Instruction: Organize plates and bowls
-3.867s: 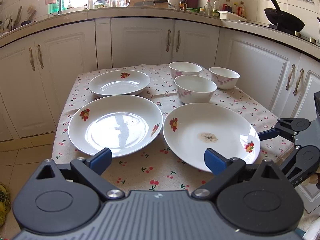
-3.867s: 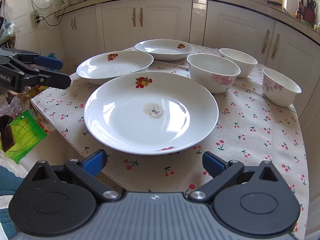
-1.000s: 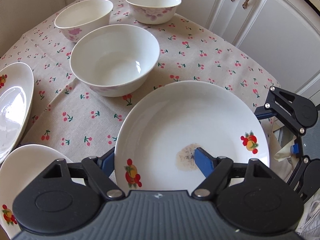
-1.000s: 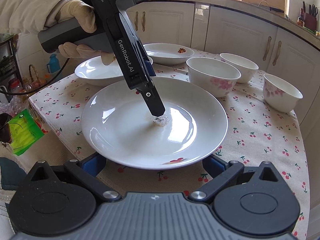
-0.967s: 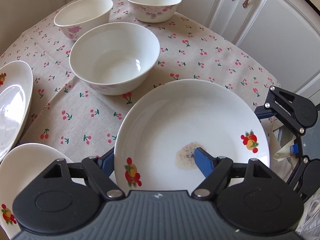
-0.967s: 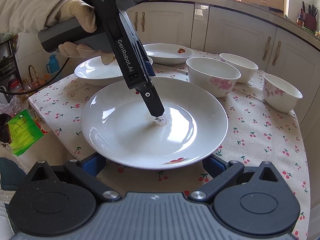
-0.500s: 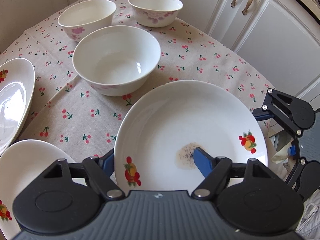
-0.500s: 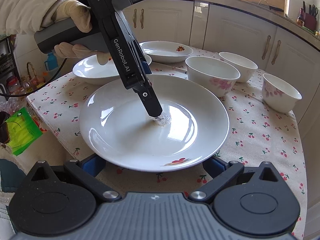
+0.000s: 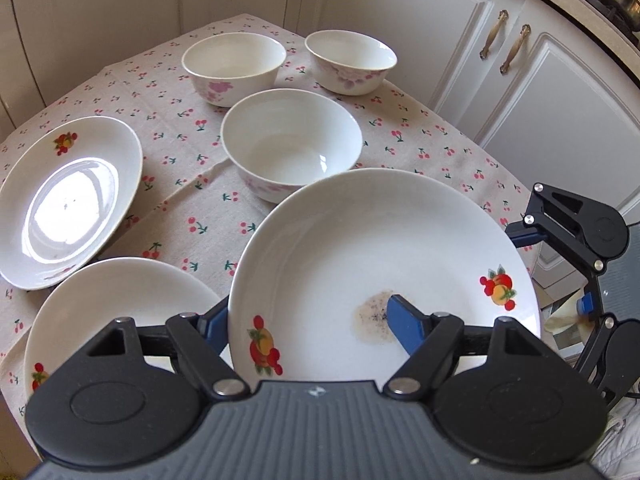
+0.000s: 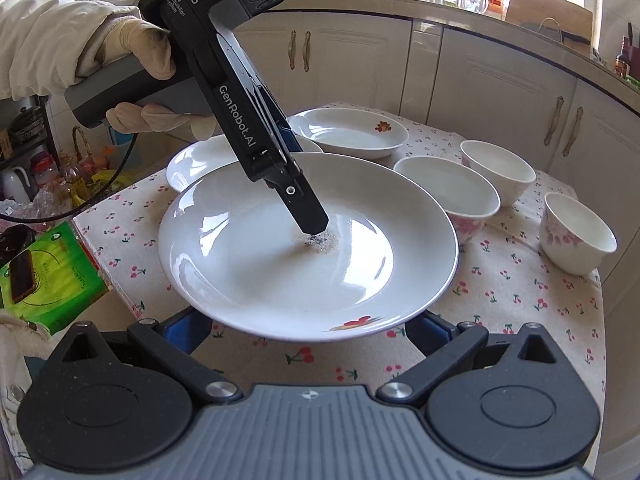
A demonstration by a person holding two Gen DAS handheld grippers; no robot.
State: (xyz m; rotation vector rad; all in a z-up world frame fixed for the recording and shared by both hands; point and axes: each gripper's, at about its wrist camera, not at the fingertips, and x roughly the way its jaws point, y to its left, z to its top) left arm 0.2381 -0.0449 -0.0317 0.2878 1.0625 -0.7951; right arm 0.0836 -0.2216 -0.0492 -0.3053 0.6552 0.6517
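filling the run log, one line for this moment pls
left hand-held gripper: shut on stained plate, lifted | right hand-held gripper: open under rim | bowls: on table

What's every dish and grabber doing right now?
Stained plate: lifted, tilted, dirty spot in middle.
Left gripper: shut on stained plate.
Right gripper: open, by the plate's edge.
Big clean plate: on table, empty.
Small plate: on table, empty.
Three bowls: upright, empty.

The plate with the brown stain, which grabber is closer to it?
Left. The left gripper clamps the stained plate across its rim, one finger on top by the stain. The right gripper sits open just beneath its near edge.
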